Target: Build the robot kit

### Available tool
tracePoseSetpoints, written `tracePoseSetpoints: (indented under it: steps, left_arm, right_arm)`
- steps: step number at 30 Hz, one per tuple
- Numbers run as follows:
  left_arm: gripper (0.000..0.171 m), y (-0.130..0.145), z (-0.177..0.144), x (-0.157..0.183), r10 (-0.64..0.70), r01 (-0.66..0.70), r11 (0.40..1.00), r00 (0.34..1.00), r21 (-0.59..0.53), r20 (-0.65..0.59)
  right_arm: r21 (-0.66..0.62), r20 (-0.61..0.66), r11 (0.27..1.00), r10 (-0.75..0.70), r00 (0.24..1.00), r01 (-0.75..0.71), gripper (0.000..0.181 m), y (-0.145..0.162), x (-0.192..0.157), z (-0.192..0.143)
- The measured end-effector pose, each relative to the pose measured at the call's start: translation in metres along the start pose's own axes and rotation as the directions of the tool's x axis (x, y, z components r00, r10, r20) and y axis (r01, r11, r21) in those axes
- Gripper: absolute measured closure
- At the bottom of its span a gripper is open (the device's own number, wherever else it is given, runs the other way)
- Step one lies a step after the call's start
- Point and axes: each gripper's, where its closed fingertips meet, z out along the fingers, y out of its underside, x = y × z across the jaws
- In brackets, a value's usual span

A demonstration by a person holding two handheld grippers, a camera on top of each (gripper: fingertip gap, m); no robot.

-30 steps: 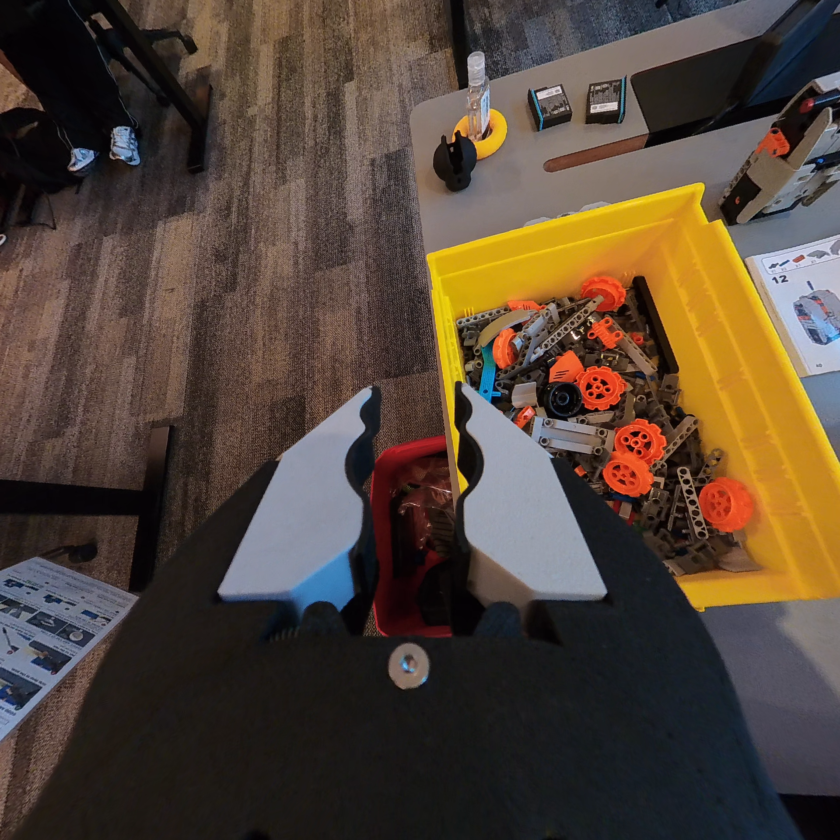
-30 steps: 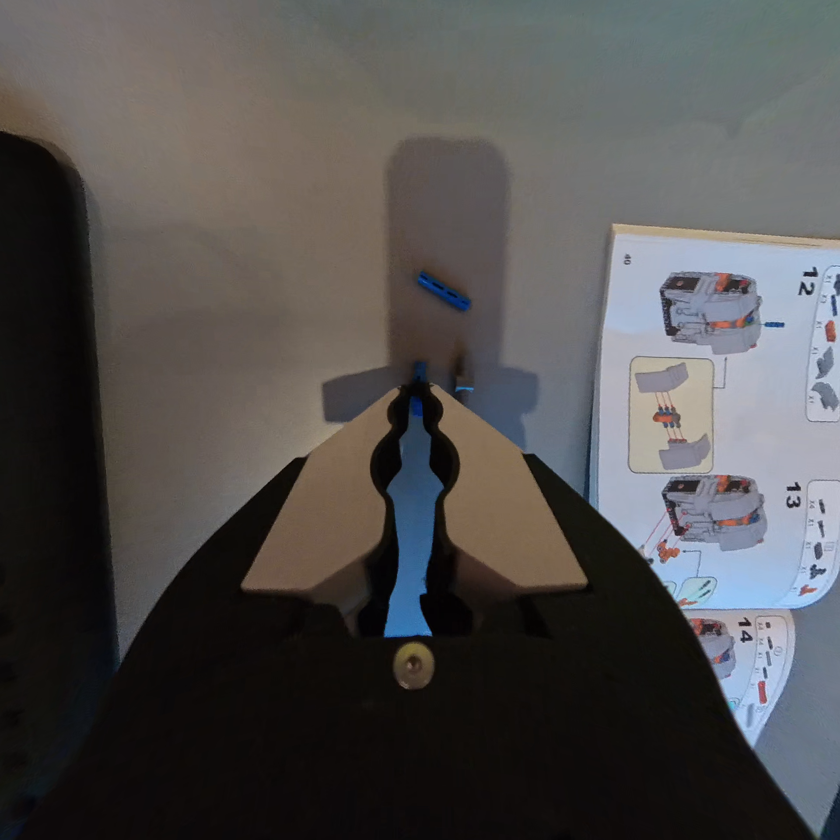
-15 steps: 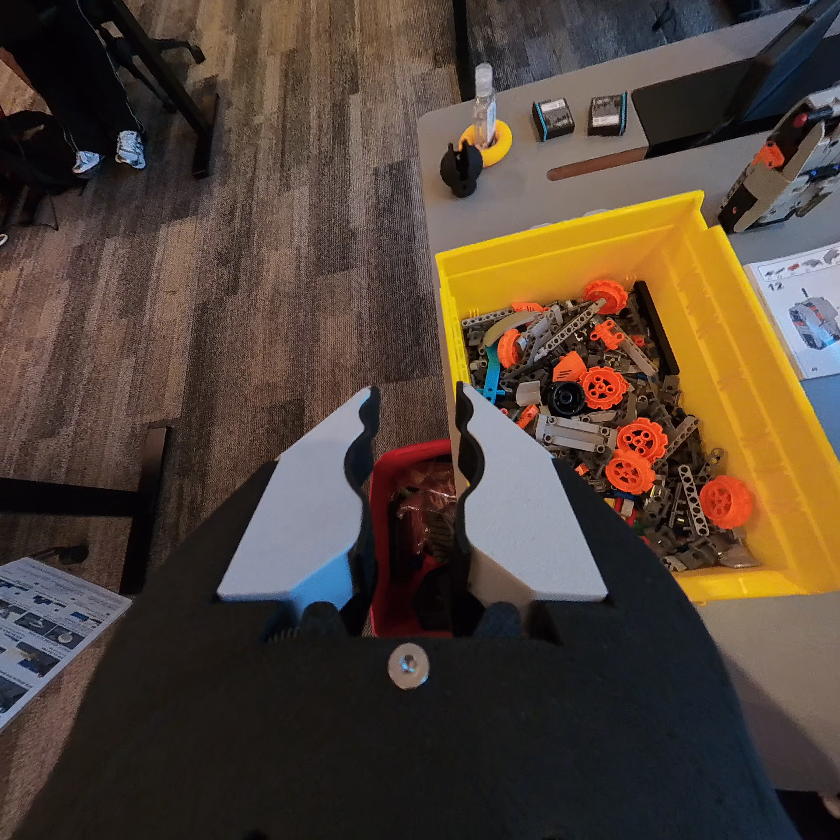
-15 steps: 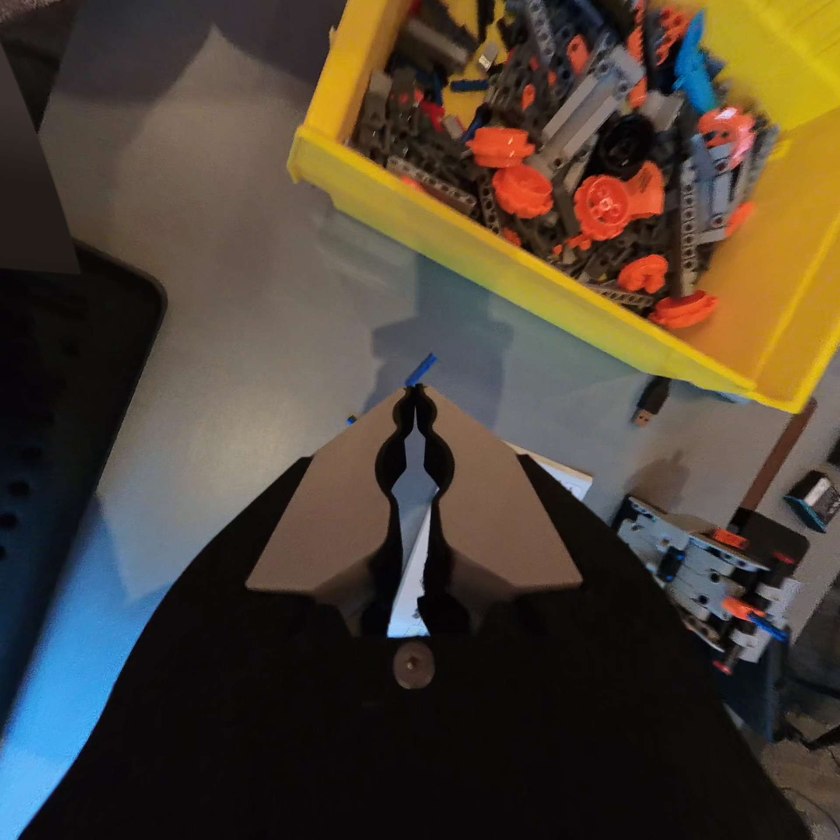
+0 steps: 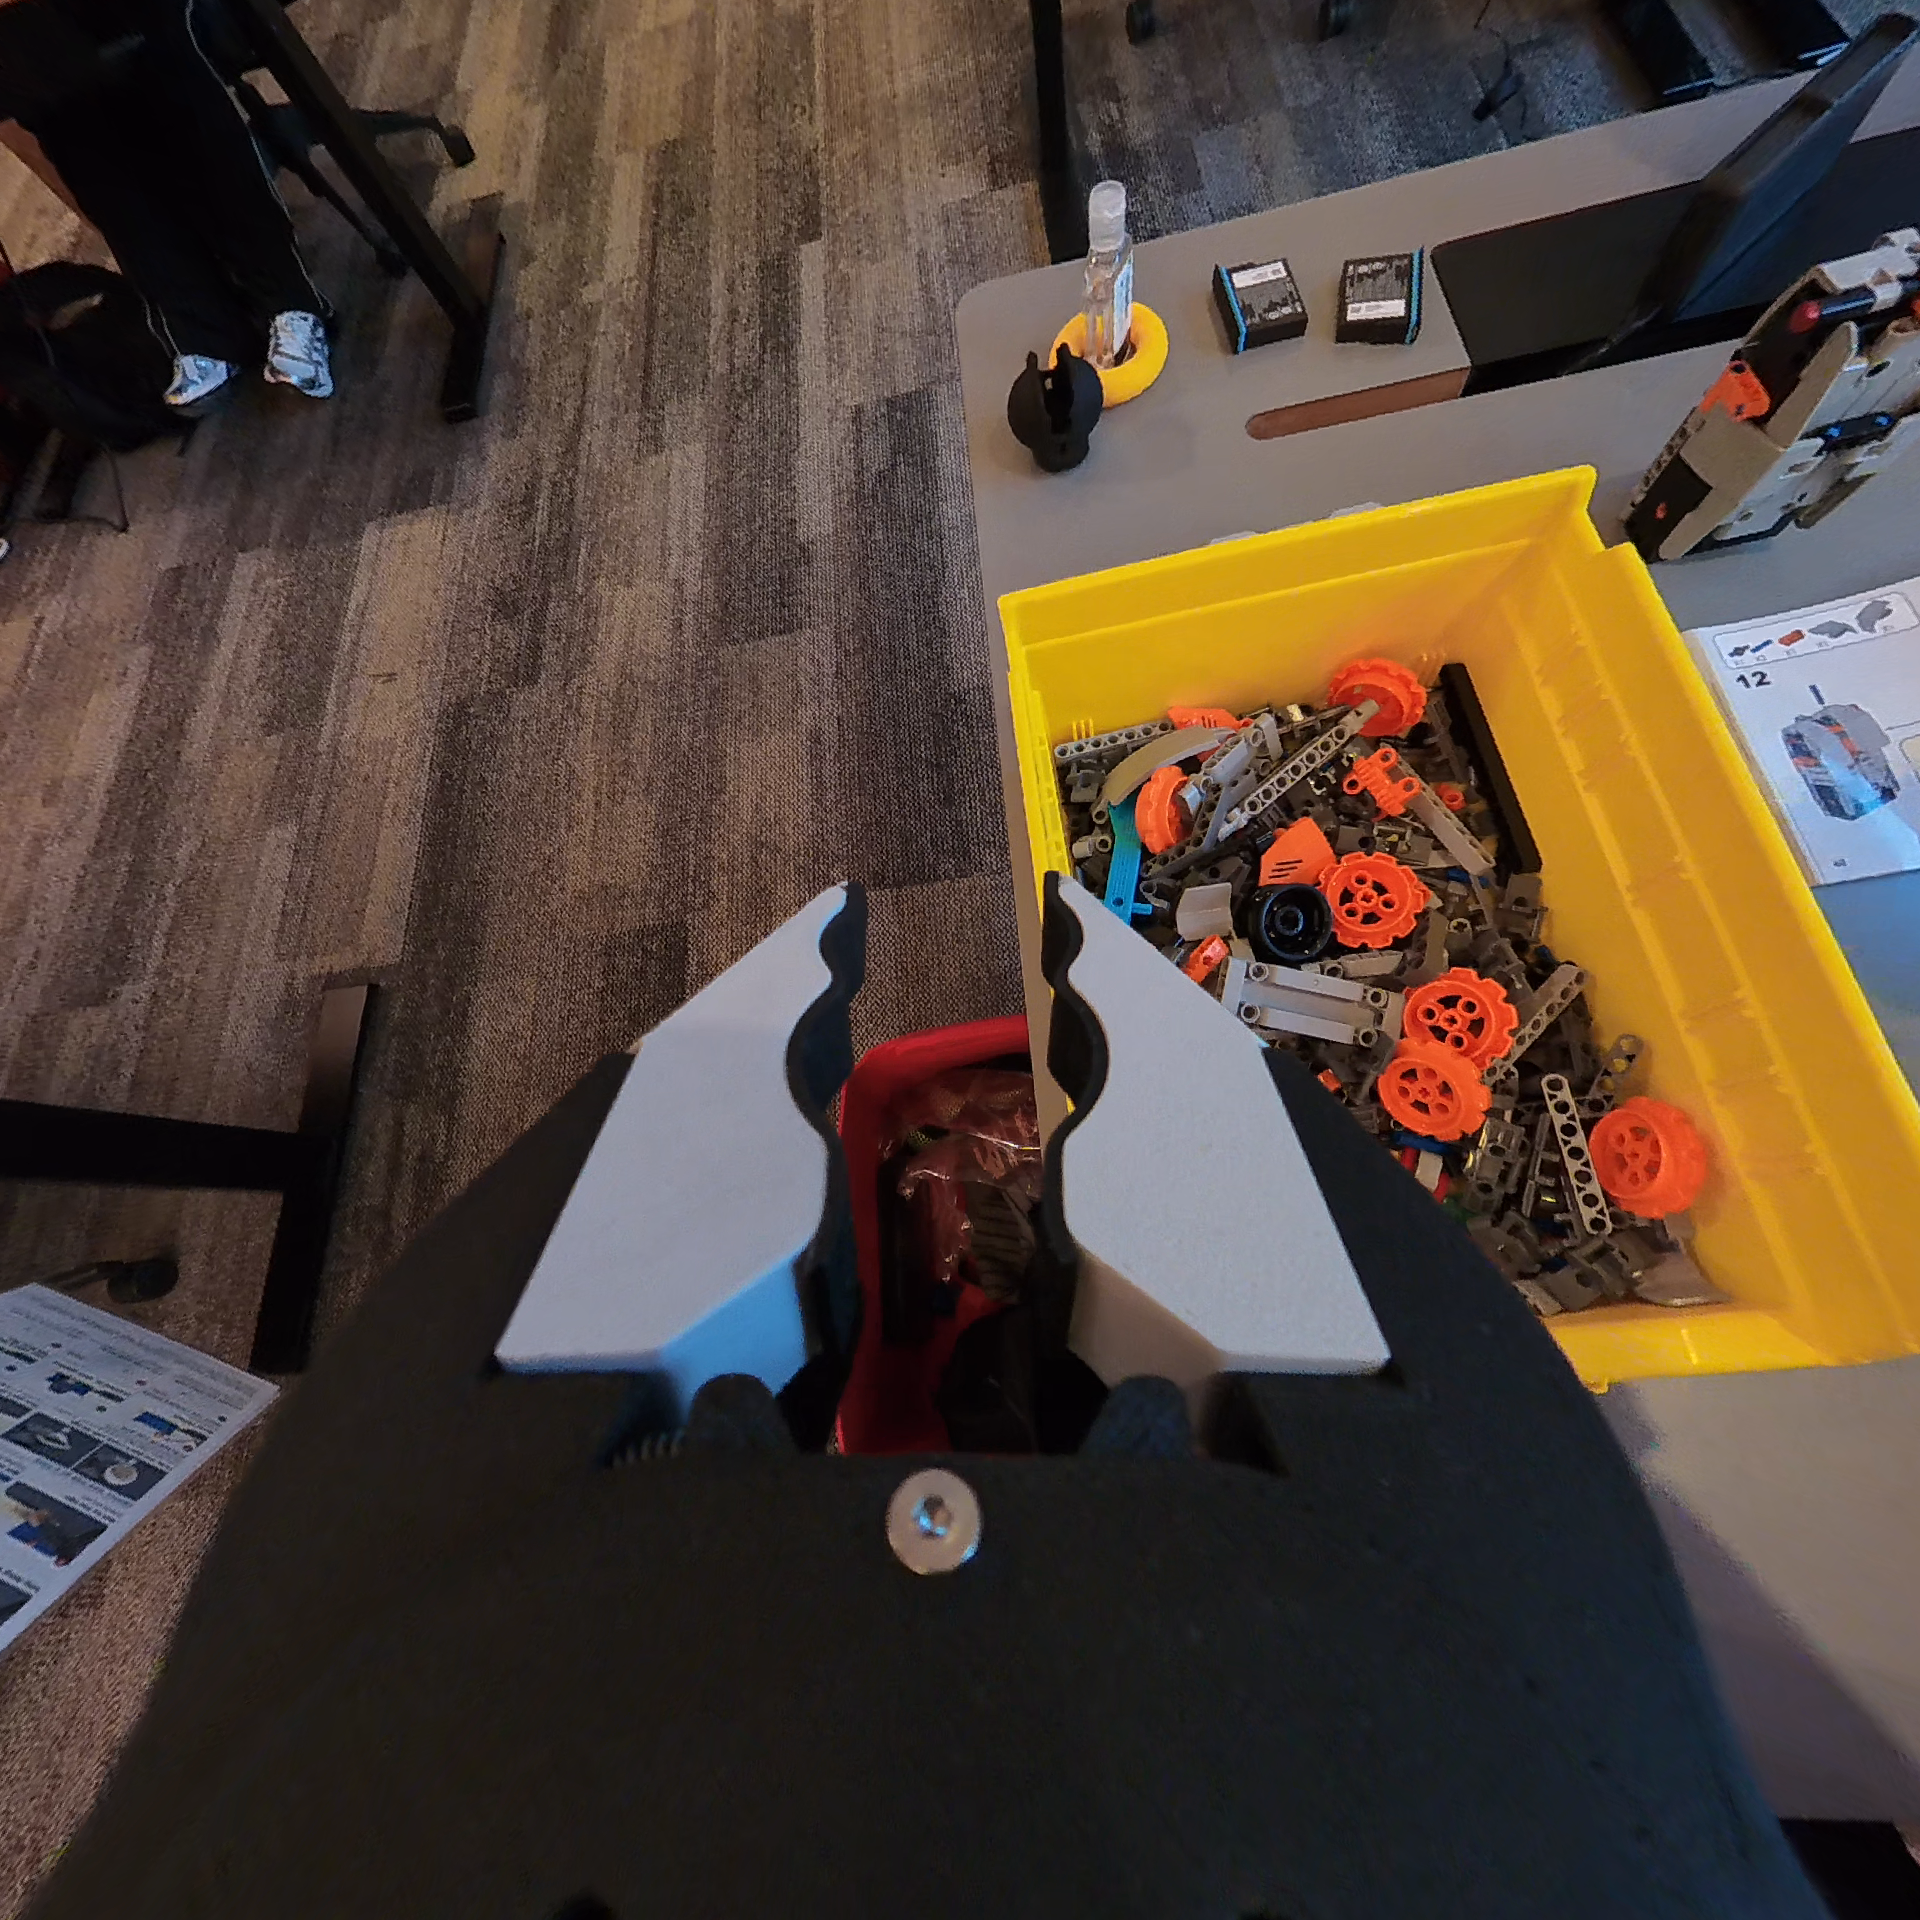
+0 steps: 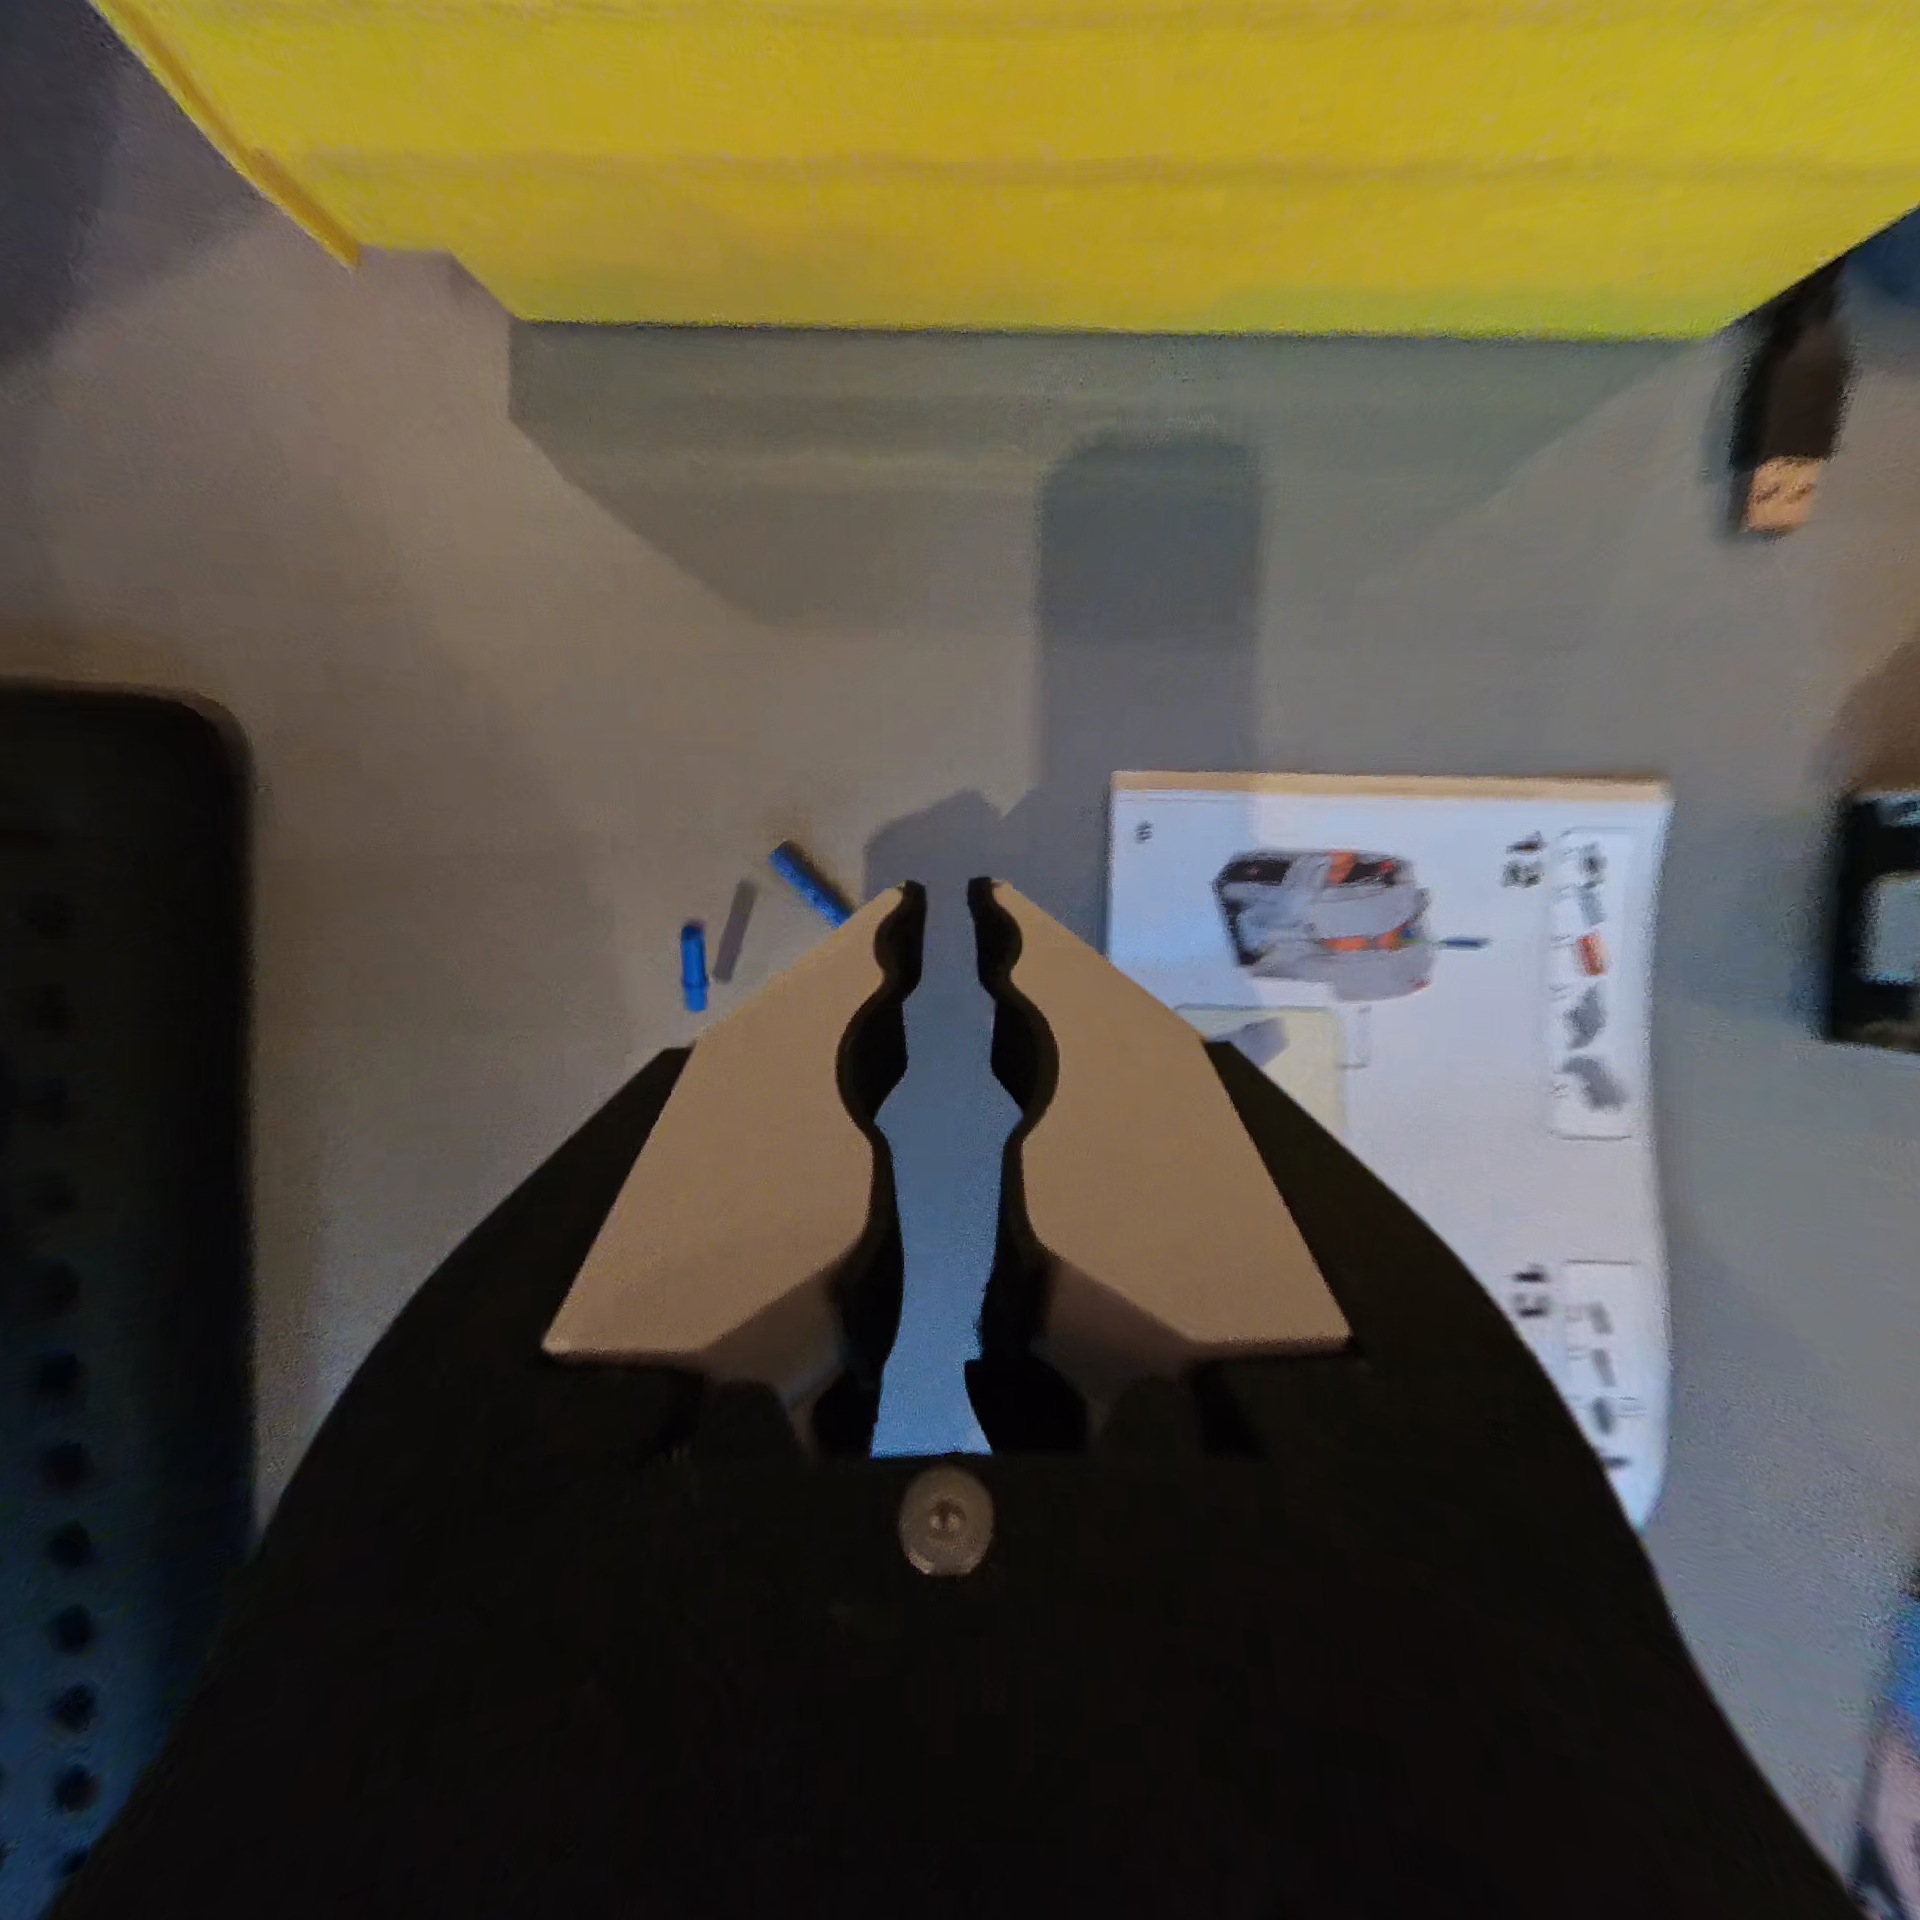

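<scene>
Left gripper [image 5: 951, 904]: fingers apart, empty, over red bin [image 5: 914, 1049] beside surface edge, pose barely changed. Yellow bin [image 5: 1299, 582] of orange wheels and grey parts to its right.

Right view, blurred: blue pin [image 6: 692, 964], grey pin [image 6: 736, 943], blue beam [image 6: 805, 883] lie on surface [image 6: 416, 623] just left of fingertips. Right gripper [image 6: 943, 888]: fingers, moments ago pinched on small blue piece, now narrowly apart, nothing between; piece likely released there. Instruction booklet [image 6: 1382, 1143] at right.
</scene>
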Motion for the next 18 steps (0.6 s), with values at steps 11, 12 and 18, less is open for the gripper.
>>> tracePoseSetpoints:
  steps: [11, 12, 18]
  left_arm:
    - [0.139, 0.001, 0.002, 0.005, 0.021, -0.021, 0.999, 1.000, -0.025, 0.009]
    - [0.139, 0.003, 0.003, 0.007, 0.023, -0.023, 0.999, 1.000, -0.028, 0.008]
    - [0.139, -0.004, -0.001, 0.023, 0.085, -0.083, 0.996, 0.996, -0.038, 0.041]
  right_arm:
    - [0.004, 0.205, 0.999, 0.043, 0.978, -0.045, 0.181, 0.065, -0.119, 0.004]
    - [-0.027, 0.166, 1.000, 0.014, 0.986, -0.009, 0.180, 0.076, -0.117, 0.007]
    - [0.164, 0.031, 0.986, 0.003, 1.000, -0.008, 0.181, 0.065, -0.097, -0.023]
